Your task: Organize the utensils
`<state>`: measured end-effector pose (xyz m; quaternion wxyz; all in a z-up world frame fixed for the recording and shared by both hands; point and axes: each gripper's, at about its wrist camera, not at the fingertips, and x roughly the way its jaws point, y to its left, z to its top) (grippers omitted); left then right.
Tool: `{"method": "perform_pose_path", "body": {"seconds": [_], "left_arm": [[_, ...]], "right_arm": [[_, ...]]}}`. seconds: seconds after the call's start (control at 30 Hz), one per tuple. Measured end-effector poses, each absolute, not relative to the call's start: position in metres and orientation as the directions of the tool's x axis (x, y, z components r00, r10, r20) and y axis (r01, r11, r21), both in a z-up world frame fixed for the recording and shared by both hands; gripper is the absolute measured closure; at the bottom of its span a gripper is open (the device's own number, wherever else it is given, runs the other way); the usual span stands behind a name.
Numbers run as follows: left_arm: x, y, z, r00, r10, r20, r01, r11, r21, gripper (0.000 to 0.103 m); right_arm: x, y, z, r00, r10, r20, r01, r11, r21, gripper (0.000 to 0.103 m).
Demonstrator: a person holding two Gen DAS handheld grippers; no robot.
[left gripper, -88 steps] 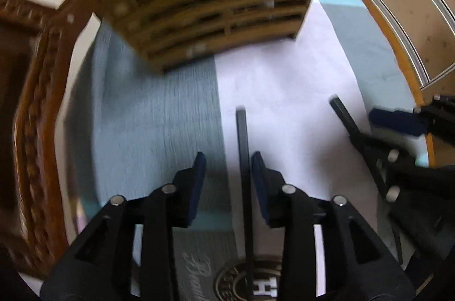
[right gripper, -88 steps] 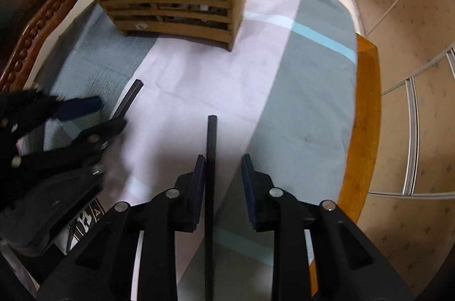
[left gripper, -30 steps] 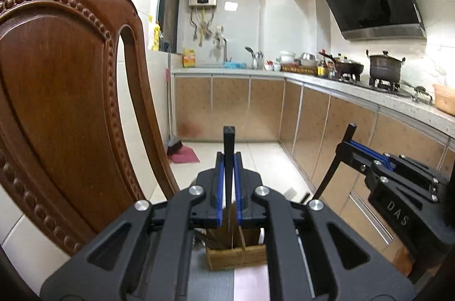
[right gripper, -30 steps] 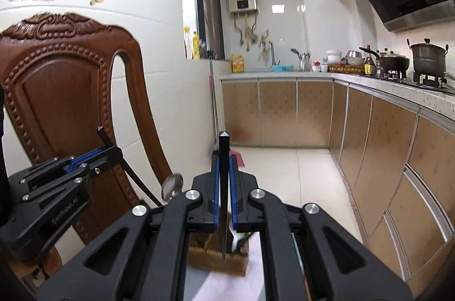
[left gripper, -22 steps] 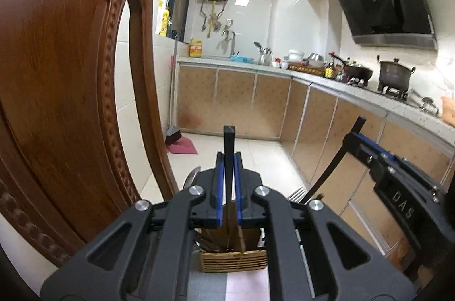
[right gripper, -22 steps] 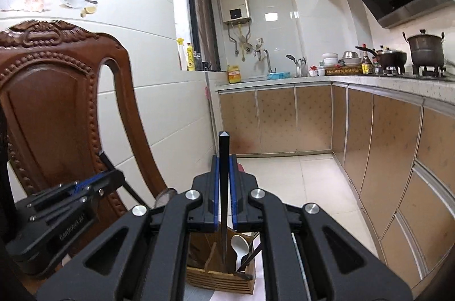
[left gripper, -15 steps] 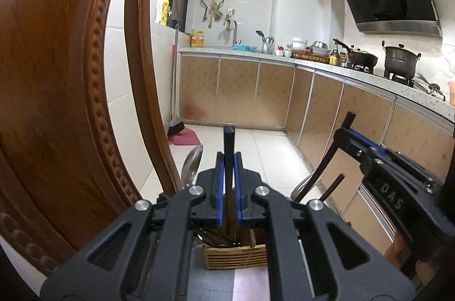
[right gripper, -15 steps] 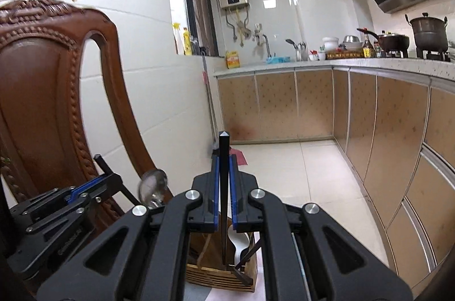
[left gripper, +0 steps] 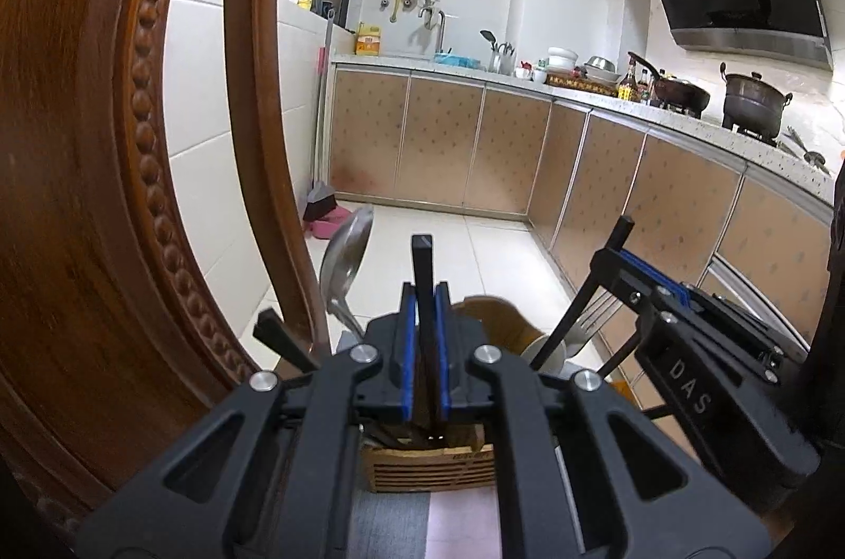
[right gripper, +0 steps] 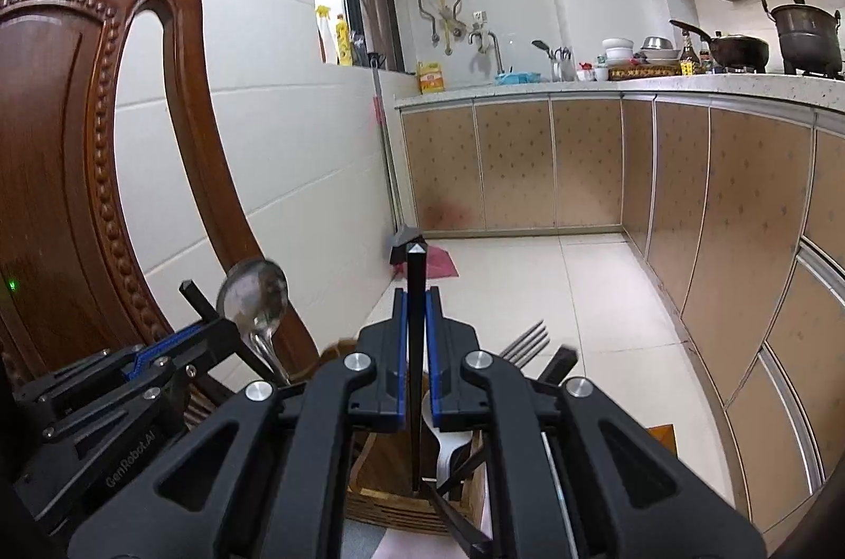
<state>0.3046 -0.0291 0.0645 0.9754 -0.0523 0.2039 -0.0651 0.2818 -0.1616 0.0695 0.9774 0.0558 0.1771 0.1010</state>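
1. Because each gripper is clenched on a single black chopstick held upright, the sticks look lined up for a straight drop into the wooden utensil holder below. The left gripper (left gripper: 424,348) pinches its black chopstick (left gripper: 422,268) between the blue pads (left gripper: 406,348), with the top end standing above the jaws and the lower end running down toward the holder.

2. The right gripper (right gripper: 416,350) grips its own chopstick (right gripper: 415,295) the same way. In the right wrist view the shaft runs below the jaws and its lower tip appears to reach inside the wooden utensil holder (right gripper: 391,509), though I cannot tell whether it touches the bottom.

3. From the left wrist view the holder (left gripper: 428,466) sits directly under and just ahead of the left gripper, so the left chopstick is over its opening; how deep it has entered is hidden by the gripper body.

4. The holder already carries other utensils: a metal spoon (right gripper: 253,300) leaning left, a fork (right gripper: 525,340) leaning right, a white spoon (right gripper: 449,445) low inside, and dark handles. These crowd the opening, so I judge a vertical hold is what keeps the sticks from catching on them.

5. Further out, the holder stands on a table covered by a grey and pink cloth (left gripper: 417,524), next to a carved wooden chair (left gripper: 79,189), with kitchen cabinets (right gripper: 528,163) beyond.
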Motion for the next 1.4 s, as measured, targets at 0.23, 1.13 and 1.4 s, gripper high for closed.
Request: {"method": "perform_pose_path", "body": {"seconds": [0.23, 1.13, 1.4], "left_arm": [[0.302, -0.024, 0.049, 0.900, -0.143, -0.411, 0.097, 0.986, -0.132, 0.095], [0.218, -0.005, 0.051, 0.930, -0.112, -0.351, 0.072, 0.989, -0.126, 0.032], [0.156, -0.006, 0.036, 0.922, -0.068, -0.382, 0.036, 0.995, -0.091, 0.009]], "right_arm": [[0.281, -0.155, 0.058, 0.906, 0.223, -0.359, -0.193, 0.974, 0.119, 0.096], [0.213, -0.198, 0.090, 0.946, 0.206, -0.251, -0.155, 0.966, 0.207, 0.040], [0.128, -0.229, 0.109, 0.971, 0.190, -0.146, -0.150, 0.957, 0.249, 0.003]]}}
